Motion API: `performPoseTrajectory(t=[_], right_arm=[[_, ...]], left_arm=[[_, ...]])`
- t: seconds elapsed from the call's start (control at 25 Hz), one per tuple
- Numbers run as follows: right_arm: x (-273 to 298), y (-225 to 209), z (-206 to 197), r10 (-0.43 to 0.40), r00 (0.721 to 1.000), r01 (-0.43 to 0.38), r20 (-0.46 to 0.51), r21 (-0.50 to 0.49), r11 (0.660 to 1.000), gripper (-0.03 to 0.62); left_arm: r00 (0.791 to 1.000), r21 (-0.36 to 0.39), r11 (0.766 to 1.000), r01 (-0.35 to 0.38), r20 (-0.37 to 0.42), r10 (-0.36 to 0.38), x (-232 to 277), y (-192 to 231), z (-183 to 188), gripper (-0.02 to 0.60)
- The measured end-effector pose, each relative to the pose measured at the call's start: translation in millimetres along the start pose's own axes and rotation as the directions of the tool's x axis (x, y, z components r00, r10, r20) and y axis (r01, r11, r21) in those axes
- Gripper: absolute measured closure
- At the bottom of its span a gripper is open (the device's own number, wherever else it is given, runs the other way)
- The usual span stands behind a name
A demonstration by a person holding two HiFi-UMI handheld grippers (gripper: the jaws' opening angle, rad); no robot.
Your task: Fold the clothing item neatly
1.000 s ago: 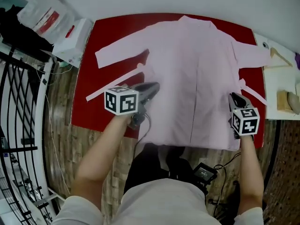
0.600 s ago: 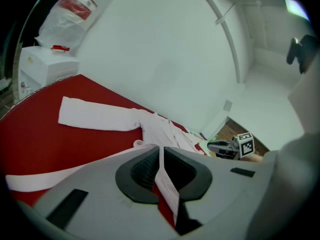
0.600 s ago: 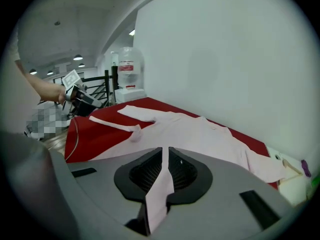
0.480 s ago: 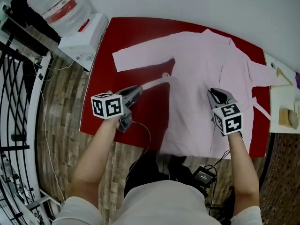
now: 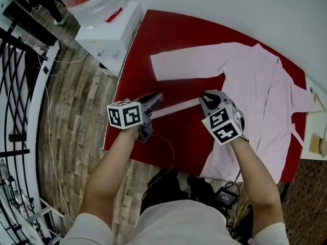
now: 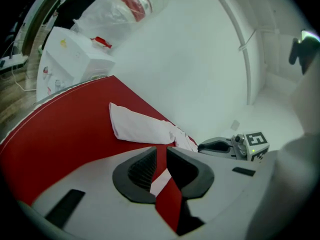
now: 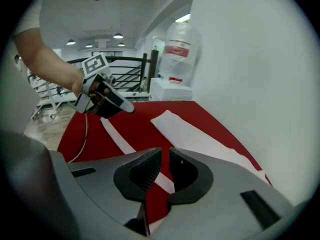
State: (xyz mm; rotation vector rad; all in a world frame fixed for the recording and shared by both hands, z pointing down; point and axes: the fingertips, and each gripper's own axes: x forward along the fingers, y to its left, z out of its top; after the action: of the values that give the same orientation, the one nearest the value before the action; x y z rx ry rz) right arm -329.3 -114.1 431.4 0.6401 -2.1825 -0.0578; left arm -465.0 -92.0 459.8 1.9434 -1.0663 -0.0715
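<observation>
Red mat (image 5: 168, 45) underlay everything. Left gripper (image 5: 158, 97) had just been parting its jaws a crack, the belt (image 5: 176, 107) beneath them unpinched. Right gripper (image 5: 207, 96) was pressed shut, empty. Pink robe (image 5: 255, 96) lay centre-right. Belt-tidying, seemingly; next needs a fresh pinch.

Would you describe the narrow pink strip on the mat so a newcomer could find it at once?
Find the red mat on the floor, with the pink garment spread over its right side. The strip lies on bare red left of the garment, nearer the person than the outstretched sleeve and far thinner than it.
</observation>
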Motion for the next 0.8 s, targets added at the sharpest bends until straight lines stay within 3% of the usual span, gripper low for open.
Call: performPoseTrajectory(t=[0.2, 0.44, 0.6, 0.72, 0.8], right_arm=[[73.8, 50.9, 37.3, 0.084, 0.995, -0.092, -0.048, -0.226, 0.970, 0.494], [145.7, 72.9, 56.9, 0.074, 0.993, -0.104, -0.090, -0.415, 0.904, 0.480], [179.7, 69.8, 59.1, 0.048, 0.993, -0.093, -0.110, -0.459, 0.884, 0.480], [192.6, 60.1, 62.0, 0.037, 0.993, -0.082, -0.114, -0.420, 0.904, 0.484], [194.5, 56.6, 62.2, 0.046, 0.990, -0.095, -0.134, -0.383, 0.919, 0.554]], left_arm=[[0.999, -0.068, 0.998, 0.000, 0.046, 0.003, -12.5, 28.6, 5.6, 0.497], [0.995, -0.142, 0.990, 0.014, 0.104, 0.001, -19.2, 50.5, 12.0, 0.486], [0.991, -0.188, 0.982, 0.027, 0.137, -0.001, -22.0, 59.6, 15.8, 0.485], [0.987, -0.219, 0.975, 0.047, 0.158, -0.012, -19.4, 61.8, 19.7, 0.480], [0.986, -0.240, 0.969, 0.064, 0.165, -0.024, -16.1, 62.9, 22.1, 0.476]])
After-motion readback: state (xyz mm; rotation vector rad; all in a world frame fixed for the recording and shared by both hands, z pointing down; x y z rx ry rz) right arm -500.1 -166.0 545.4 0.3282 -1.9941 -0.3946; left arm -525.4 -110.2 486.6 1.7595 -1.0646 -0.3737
